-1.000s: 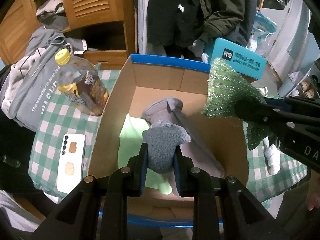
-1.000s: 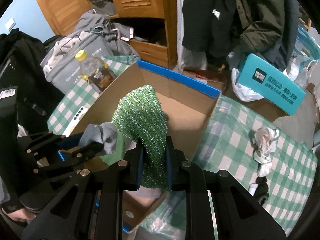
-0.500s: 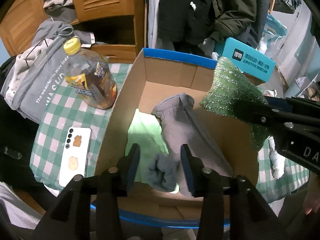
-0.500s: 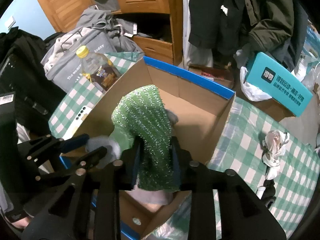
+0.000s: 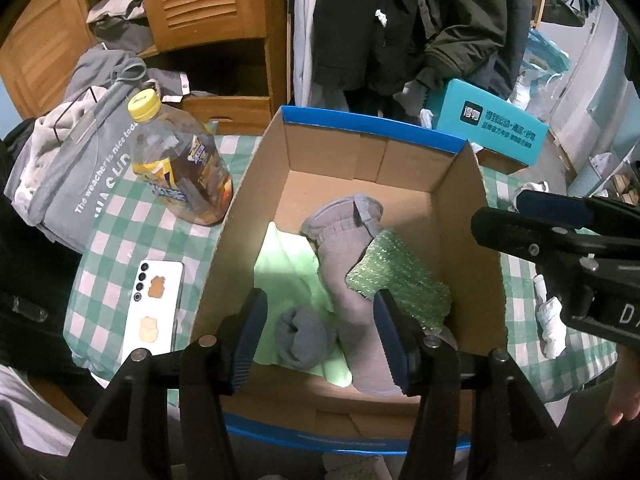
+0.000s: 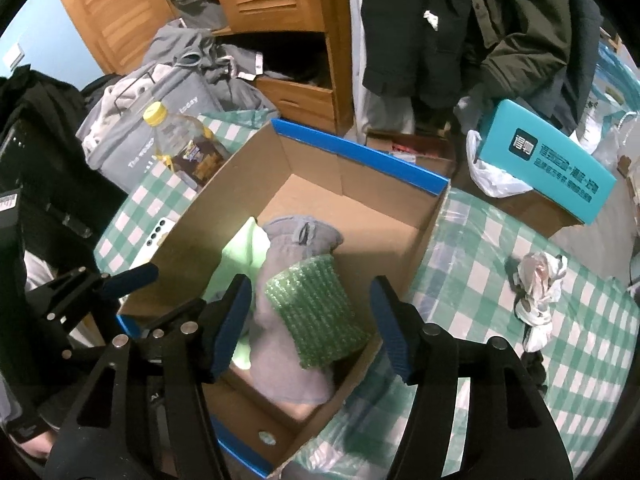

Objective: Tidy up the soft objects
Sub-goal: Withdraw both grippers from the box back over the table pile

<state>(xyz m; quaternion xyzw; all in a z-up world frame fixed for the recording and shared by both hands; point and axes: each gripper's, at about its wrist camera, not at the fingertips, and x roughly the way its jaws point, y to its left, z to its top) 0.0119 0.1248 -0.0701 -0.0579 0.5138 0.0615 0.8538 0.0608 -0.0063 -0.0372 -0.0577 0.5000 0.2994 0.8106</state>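
1. Soft objects lie together inside the open brown cardboard box with blue-edged flaps, which stands on the green-and-white checked tablecloth.
2. On the box floor a pale green cloth is spread flat at the left; a long grey fleece mitten-like piece lies across it.
3. A sparkly green knitted scouring cloth rests on top of that grey piece, toward the right wall of the box.
4. A small rolled grey sock sits on the pale green cloth near the front wall.
5. The left gripper hangs above the box front; its jaws have just been opening and stand spread, with the rolled sock below and between them but not pinched.
6. The right gripper is also over the box; its jaws have just been opening and stand wide, the green scouring cloth lying loose beneath them, untouched by the pads.
7. Left of the box stand a clear plastic bottle of amber drink with a yellow cap and, nearer, a white smartphone lying face down.
8. Right of the box, crumpled white rags lie on the tablecloth, well apart from the box.
9. A teal printed carton sits beyond the table.
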